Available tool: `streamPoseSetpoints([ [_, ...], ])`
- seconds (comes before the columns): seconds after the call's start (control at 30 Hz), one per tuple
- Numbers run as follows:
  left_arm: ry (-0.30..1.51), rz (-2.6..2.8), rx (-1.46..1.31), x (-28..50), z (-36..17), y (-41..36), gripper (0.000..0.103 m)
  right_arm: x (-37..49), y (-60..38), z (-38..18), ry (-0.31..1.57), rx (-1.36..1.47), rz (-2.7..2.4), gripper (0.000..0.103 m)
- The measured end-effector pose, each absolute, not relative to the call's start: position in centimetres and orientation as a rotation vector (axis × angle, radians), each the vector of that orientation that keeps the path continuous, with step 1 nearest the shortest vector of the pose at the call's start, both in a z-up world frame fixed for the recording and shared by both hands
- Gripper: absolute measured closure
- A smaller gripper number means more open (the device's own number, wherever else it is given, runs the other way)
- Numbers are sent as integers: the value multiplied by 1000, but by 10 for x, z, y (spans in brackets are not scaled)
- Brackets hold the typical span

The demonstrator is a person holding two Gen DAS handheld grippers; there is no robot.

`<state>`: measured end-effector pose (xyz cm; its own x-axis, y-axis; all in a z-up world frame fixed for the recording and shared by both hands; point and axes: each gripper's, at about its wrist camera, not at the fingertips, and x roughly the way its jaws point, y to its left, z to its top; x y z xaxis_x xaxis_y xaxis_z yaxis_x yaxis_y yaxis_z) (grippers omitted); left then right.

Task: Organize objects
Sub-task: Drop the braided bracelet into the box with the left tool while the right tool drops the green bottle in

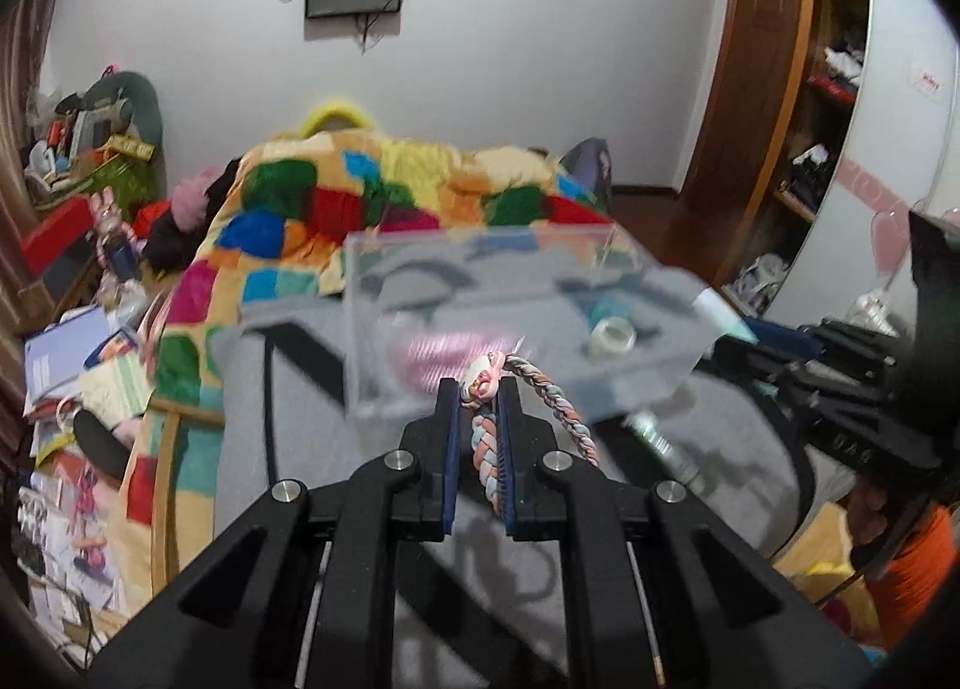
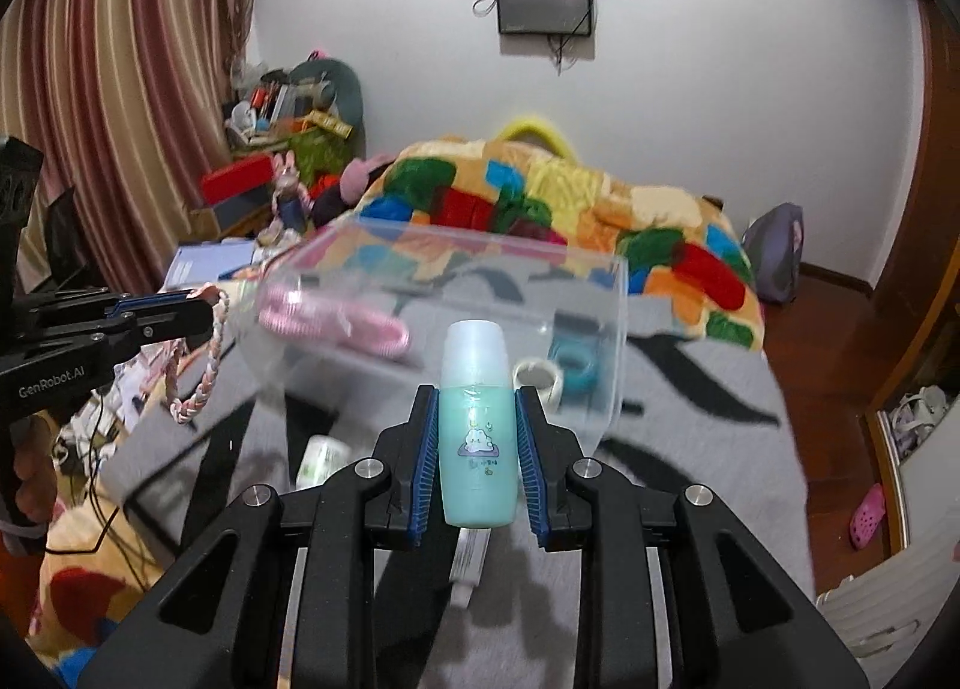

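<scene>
My left gripper [image 1: 478,383] is shut on a braided pastel headband [image 1: 487,437] with a pink-and-white knot, held above the grey blanket just before the clear plastic box [image 1: 384,275]. It also shows in the right wrist view [image 2: 204,309] with the headband [image 2: 198,389] hanging from it. My right gripper [image 2: 476,392] is shut on a teal bottle [image 2: 476,449] with a frosted cap, held upright before the clear box [image 2: 621,329]. The box holds a pink coiled item [image 2: 342,326], a white tape roll [image 2: 538,377] and a teal ring [image 2: 576,371].
The box sits on a bed with a grey patterned blanket [image 2: 690,449] and a colourful patchwork quilt [image 2: 540,197]. A white tube [image 2: 469,560] and a small white container [image 2: 321,458] lie on the blanket. Cluttered shelves stand at the left, a wardrobe [image 1: 810,119] at the right.
</scene>
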<state>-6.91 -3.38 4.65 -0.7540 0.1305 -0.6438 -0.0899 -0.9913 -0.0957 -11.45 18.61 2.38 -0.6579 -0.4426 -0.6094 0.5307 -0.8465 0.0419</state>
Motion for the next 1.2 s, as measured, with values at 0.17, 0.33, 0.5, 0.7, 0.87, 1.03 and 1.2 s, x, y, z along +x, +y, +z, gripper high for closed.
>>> streamPoseSetpoints([
  [0.17,-66,2799,-1056,-101,52,-22,93,-127,176,37,175,812,-2457,80],
  [0.33,-86,2751,-1121,-135,43,-14,93,-151,162,31,168,855,-2439,80],
  [0.5,-68,2738,-1188,-163,29,-7,93,-179,149,8,155,975,-2395,80],
  [0.7,-58,2726,-1292,-188,8,-5,93,-200,138,-13,202,1065,-2387,80],
  [0.87,-100,2686,-1332,-193,-1,-8,92,-206,138,-19,180,1104,-2366,80],
  [1.03,-69,2695,-1281,-181,12,-6,89,-197,141,-11,211,1069,-2379,79],
  [1.2,-63,2744,-1191,-157,35,-8,75,-180,150,4,217,1012,-2389,78],
])
